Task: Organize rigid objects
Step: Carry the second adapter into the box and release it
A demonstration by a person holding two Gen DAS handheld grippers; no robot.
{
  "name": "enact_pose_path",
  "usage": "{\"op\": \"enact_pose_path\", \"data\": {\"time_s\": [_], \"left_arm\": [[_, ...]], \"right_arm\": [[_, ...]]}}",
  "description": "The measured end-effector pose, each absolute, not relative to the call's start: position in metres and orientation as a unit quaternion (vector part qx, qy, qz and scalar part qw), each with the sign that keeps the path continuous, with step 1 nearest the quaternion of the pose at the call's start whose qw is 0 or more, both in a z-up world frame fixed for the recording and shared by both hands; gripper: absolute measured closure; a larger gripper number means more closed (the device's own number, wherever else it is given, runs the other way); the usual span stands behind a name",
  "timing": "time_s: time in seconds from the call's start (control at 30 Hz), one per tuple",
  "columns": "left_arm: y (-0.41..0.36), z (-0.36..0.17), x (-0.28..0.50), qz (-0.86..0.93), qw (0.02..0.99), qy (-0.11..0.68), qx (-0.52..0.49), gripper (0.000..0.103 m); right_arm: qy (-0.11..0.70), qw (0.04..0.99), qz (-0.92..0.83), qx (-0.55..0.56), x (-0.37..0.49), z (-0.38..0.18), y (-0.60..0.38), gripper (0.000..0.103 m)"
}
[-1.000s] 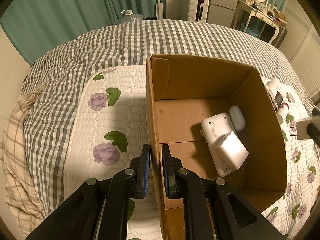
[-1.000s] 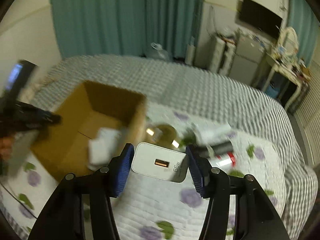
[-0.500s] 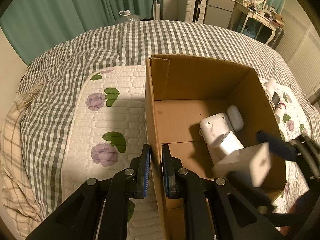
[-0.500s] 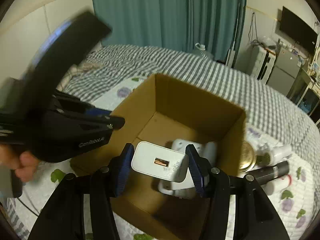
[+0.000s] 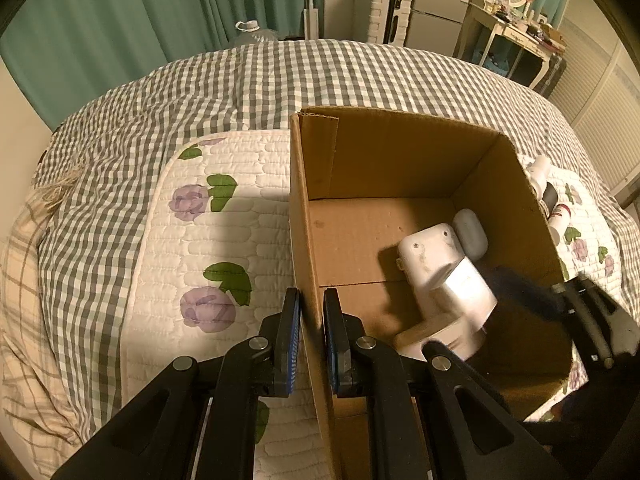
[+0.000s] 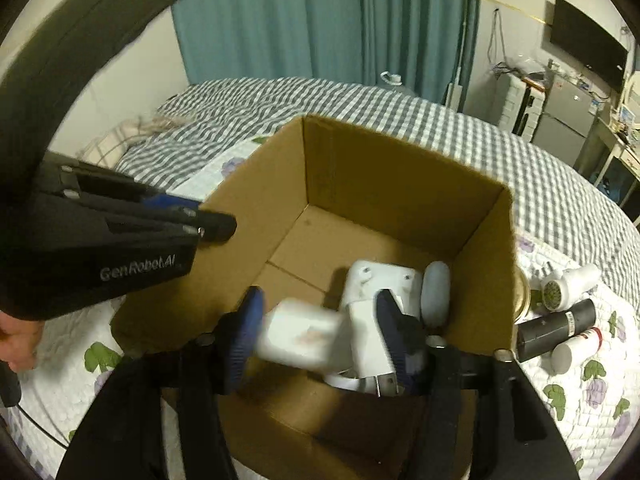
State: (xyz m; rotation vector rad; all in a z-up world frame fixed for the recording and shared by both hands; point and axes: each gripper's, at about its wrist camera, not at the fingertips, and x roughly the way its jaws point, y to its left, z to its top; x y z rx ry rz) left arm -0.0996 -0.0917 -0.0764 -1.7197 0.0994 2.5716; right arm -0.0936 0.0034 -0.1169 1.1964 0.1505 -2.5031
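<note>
An open cardboard box (image 5: pixel 400 148) stands on the bed. My left gripper (image 5: pixel 312 340) is shut on the box's near left wall, one pad on each side of it. My right gripper (image 6: pixel 320 336) hangs over the box's near right corner with its jaws opening. A white charger block (image 6: pixel 300 336), blurred, sits between them against the left pad, clear of the right pad. The charger (image 5: pixel 468 292) appears over a white plug adapter (image 5: pixel 430 256) lying in the box. A pale oval case (image 6: pixel 436 292) leans in the right corner.
Outside the box's right wall lie a gold-lidded jar (image 6: pixel 522 296), a white bottle (image 6: pixel 572 280), a black tube (image 6: pixel 556 328) and a red-banded white bottle (image 6: pixel 576 344) on the floral quilt (image 5: pixel 208 240). A person's hand (image 6: pixel 16 344) holds the left gripper (image 6: pixel 216 228).
The right gripper came from the bottles over to the box with the charger in it, then its jaws widened and the charger came loose. The left gripper has not moved.
</note>
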Motion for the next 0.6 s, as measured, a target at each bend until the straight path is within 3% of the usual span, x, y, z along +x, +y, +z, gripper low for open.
{"op": "enact_pose_path", "data": {"time_s": [0.03,0.33,0.6], "left_arm": [[-0.092,-0.076,-0.1,0.831,0.022,0.032,-0.555,0.092],[-0.091,-0.077,-0.099,0.828,0.018,0.028,-0.56,0.092],[-0.092,-0.077,-0.099,0.826,0.017,0.026,-0.563,0.092]], "right_arm": [[0.051,0.18,-0.888,0.42,-0.091,-0.113,0.005,0.031],[0.054,0.136,-0.912,0.384,-0.075,-0.068,0.053,0.026],[0.064,0.049,-0.919,0.386,-0.072,-0.057,0.144,0.025]]}}
